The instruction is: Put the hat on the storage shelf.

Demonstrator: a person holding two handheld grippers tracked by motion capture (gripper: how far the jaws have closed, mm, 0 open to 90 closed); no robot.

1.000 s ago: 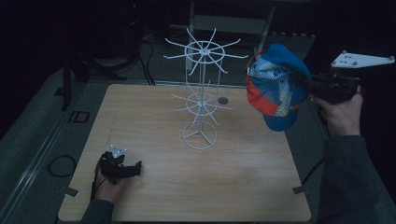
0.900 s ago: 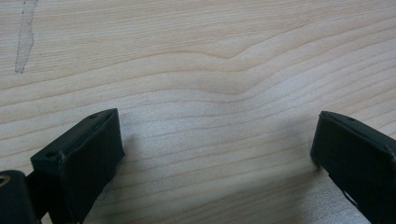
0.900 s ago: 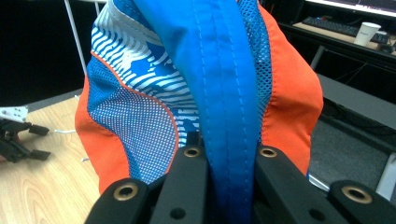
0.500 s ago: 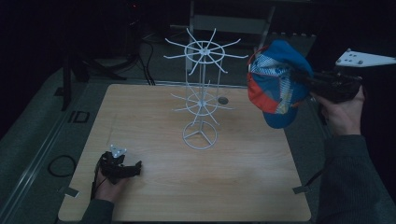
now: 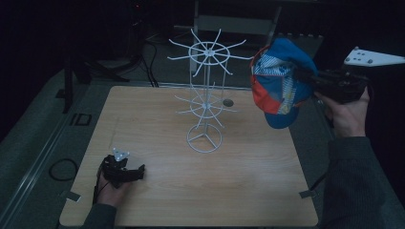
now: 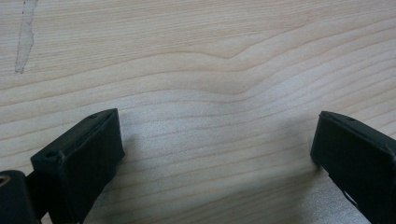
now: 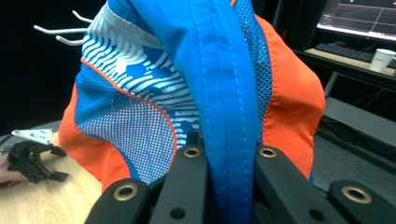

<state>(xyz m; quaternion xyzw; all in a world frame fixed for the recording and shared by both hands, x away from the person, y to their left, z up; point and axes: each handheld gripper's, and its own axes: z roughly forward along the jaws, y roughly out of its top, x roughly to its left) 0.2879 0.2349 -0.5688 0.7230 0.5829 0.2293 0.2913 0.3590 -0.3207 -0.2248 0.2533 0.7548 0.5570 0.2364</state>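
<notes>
Cap [image 5: 279,88], blue, orange and white, hangs in the air off the table's [image 5: 258,191] far right edge, clamped by a blue strip in the right gripper [image 5: 310,78]. It seems lifted but not yet hung: the white wire rack [image 5: 205,102] mid-table is bare, its nearest prongs just left of the cap. The left gripper [image 5: 136,172] rests near the front left corner, jaws apart and empty

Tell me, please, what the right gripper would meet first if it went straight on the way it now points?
Probably the top ring of the white wire rack: the right gripper, shut on the cap, points left toward its prongs. Depth is unclear.
</notes>
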